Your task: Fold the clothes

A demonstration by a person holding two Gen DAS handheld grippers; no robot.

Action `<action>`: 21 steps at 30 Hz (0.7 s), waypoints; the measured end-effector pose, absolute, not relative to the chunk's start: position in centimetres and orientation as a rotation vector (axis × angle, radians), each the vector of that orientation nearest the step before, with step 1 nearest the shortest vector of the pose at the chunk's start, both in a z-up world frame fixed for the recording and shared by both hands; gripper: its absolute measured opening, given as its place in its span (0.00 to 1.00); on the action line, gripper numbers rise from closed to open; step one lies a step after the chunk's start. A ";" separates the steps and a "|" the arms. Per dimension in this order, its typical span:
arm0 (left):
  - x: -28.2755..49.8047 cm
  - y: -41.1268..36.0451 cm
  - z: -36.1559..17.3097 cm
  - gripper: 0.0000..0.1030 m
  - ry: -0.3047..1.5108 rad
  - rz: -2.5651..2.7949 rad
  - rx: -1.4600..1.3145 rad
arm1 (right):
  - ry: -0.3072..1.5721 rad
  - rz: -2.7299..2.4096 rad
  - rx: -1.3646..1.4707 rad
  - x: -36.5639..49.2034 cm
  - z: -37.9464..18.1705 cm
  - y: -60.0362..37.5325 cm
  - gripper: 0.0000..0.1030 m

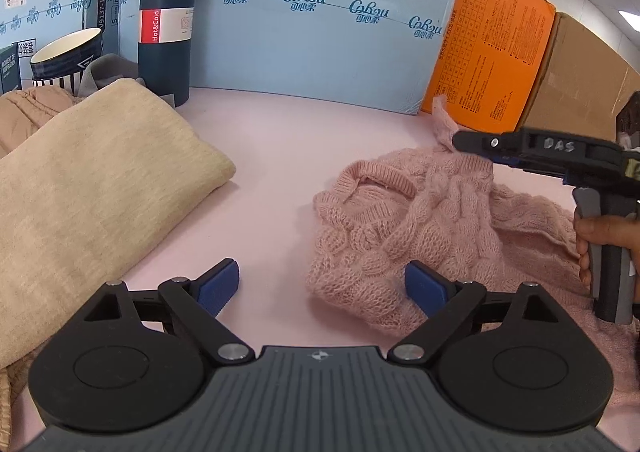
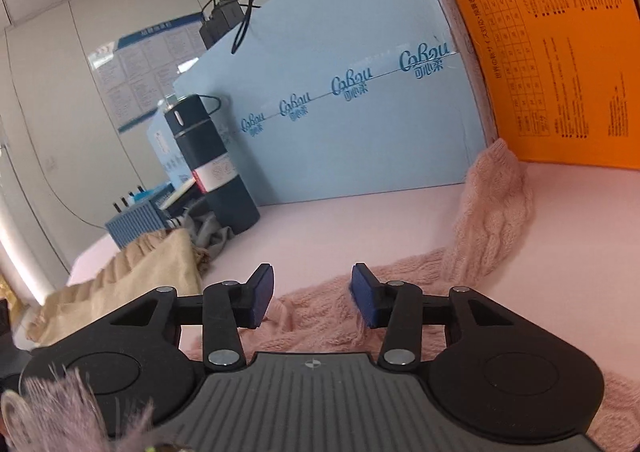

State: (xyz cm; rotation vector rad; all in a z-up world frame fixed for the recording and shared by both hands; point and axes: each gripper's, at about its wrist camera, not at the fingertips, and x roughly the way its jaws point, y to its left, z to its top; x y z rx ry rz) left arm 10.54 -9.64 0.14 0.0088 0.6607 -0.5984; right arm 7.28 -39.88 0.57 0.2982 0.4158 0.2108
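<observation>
A pink cable-knit sweater [image 1: 400, 228] lies crumpled on the pink table [image 1: 280, 155], neckline toward the left. One sleeve [image 2: 496, 211] runs back and stands against the orange box. My left gripper [image 1: 322, 288] is open wide at the sweater's near left edge. Its right pad [image 1: 424, 292] is at the knit, and its left pad is over bare table. My right gripper [image 2: 313, 300] is open above the sweater [image 2: 320, 316] with nothing pinched. In the left wrist view the right gripper [image 1: 460, 141] reaches in from the right, tips beside the sleeve end [image 1: 442, 119], held by a person's hand.
A folded beige garment [image 1: 92, 187] lies at the left. Behind it stand a dark flask [image 1: 168, 19] and a cup [image 1: 66, 55]. A light blue box [image 1: 320, 31], an orange box [image 1: 492, 51] and a cardboard box [image 1: 580, 83] wall the back.
</observation>
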 end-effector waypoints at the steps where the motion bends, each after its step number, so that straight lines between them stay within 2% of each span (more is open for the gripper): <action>1: 10.6 -9.8 0.1 0.88 0.660 -0.597 0.018 | 0.448 0.127 0.253 7.5 0.2 -40.0 0.40; 4: 10.6 -9.9 0.1 0.88 0.659 -0.600 0.029 | 0.406 0.108 0.295 6.3 1.0 -41.1 0.42; 5: 10.7 -9.9 0.1 0.88 0.659 -0.603 0.023 | 0.352 0.134 0.331 5.5 2.0 -41.3 0.56; 6: 10.7 -9.7 0.1 0.88 0.660 -0.606 0.013 | 0.291 0.151 0.362 4.4 3.0 -41.5 0.79; 8: 10.8 -9.2 0.2 0.88 0.659 -0.614 -0.027 | 0.132 0.204 0.424 1.6 5.0 -41.8 0.96; 9: 10.9 -8.7 0.3 0.88 0.655 -0.614 -0.058 | 0.072 0.244 0.450 0.3 5.6 -41.9 1.00; 11: 11.0 -7.8 0.5 0.88 0.643 -0.604 -0.119 | 0.060 0.301 0.460 -1.5 6.4 -42.2 1.00; 17: 10.2 -5.6 1.9 0.88 0.525 -0.568 -0.228 | 0.259 0.144 0.194 -6.6 6.9 -42.6 1.00; 21: 11.0 -7.0 4.2 0.88 0.599 -0.627 -0.251 | 0.317 0.066 0.177 -9.1 7.2 -44.3 1.00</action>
